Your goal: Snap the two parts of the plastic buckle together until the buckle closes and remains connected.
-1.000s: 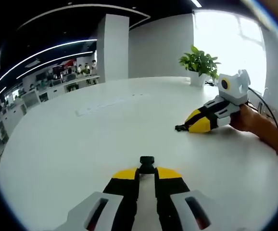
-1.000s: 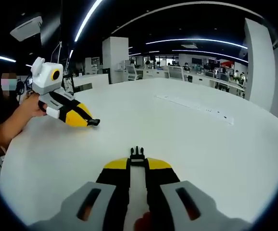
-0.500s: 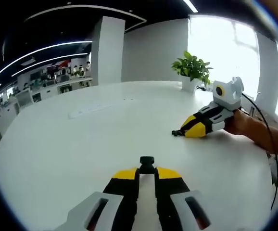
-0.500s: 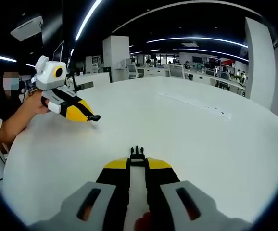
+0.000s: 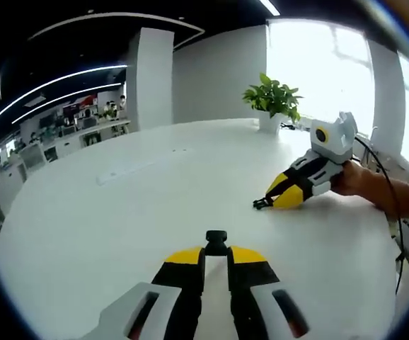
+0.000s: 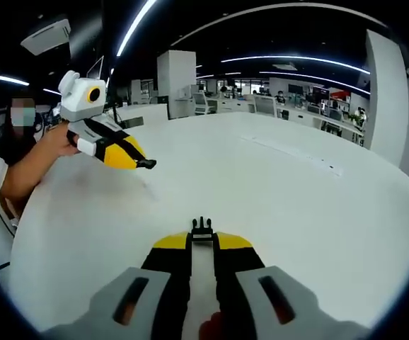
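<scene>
Left gripper view: left gripper [image 5: 216,249] at 6 o'clock, yellow-tipped black jaws pinched together on the socket half of the buckle [image 5: 216,239], a small black plastic piece with a blocky squared end. Its long axis runs along the jaws and it points straight ahead toward 12 o'clock. It sits above the white table [image 5: 119,227], which is smooth, matte and rounded at the edge.

At 3 o'clock, the right gripper [image 5: 264,204] comes in, held by a hand [image 5: 352,180], white body with yellow and black jaws. Its jaws are clamped on a small dark piece poking out toward 9 o'clock. A dark cable [image 5: 381,163] trails behind it.

At 1 o'clock, a white pot [image 5: 269,122] on the table holds a leafy green plant [image 5: 272,95]. A long flat pale strip [image 5: 130,170] lies on the table at 10 o'clock.

Right gripper view: the right gripper's jaws, at 6 o'clock, are squeezed on the pronged half of the buckle [image 6: 202,231], black plastic with thin tines. The tines point ahead to 12 o'clock, long axis in line with the jaws. At 10 o'clock, the left gripper is lifted off the table with its black piece pointing toward 3 o'clock. The two halves are well apart, not joined.
</scene>
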A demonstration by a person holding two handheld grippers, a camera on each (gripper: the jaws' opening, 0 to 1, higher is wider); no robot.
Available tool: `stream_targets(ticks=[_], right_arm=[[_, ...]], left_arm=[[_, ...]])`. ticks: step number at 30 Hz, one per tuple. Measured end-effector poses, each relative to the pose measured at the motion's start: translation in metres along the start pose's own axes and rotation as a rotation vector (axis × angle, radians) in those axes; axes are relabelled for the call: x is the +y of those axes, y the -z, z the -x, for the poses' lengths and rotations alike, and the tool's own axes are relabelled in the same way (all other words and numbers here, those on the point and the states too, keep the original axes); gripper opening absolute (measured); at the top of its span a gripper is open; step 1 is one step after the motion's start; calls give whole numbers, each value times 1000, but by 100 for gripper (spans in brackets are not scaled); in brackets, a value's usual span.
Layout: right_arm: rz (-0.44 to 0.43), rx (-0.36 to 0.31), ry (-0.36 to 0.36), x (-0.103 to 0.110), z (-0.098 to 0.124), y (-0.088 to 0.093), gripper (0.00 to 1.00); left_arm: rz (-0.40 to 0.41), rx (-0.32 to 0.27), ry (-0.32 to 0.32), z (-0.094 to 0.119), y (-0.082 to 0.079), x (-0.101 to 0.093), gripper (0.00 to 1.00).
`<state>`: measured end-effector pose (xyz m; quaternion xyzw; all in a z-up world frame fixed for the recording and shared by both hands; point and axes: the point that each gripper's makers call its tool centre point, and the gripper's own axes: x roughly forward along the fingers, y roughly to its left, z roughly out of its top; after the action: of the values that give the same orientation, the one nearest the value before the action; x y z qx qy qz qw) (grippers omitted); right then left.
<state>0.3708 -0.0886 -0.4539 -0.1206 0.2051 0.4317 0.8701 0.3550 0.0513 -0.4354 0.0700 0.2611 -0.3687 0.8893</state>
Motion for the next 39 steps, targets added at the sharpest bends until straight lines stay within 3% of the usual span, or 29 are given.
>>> stream_targets(ticks=[18, 30, 39], right_arm=[[18, 30, -48, 27, 22, 13, 12], [46, 37, -116, 38, 31, 17, 12], [90, 59, -180, 45, 36, 18, 12]], left_arm=[[-79, 51, 52, 10, 26, -35, 12], [-102, 51, 121, 25, 30, -58, 12], [-146, 70, 165, 24, 36, -61, 12]])
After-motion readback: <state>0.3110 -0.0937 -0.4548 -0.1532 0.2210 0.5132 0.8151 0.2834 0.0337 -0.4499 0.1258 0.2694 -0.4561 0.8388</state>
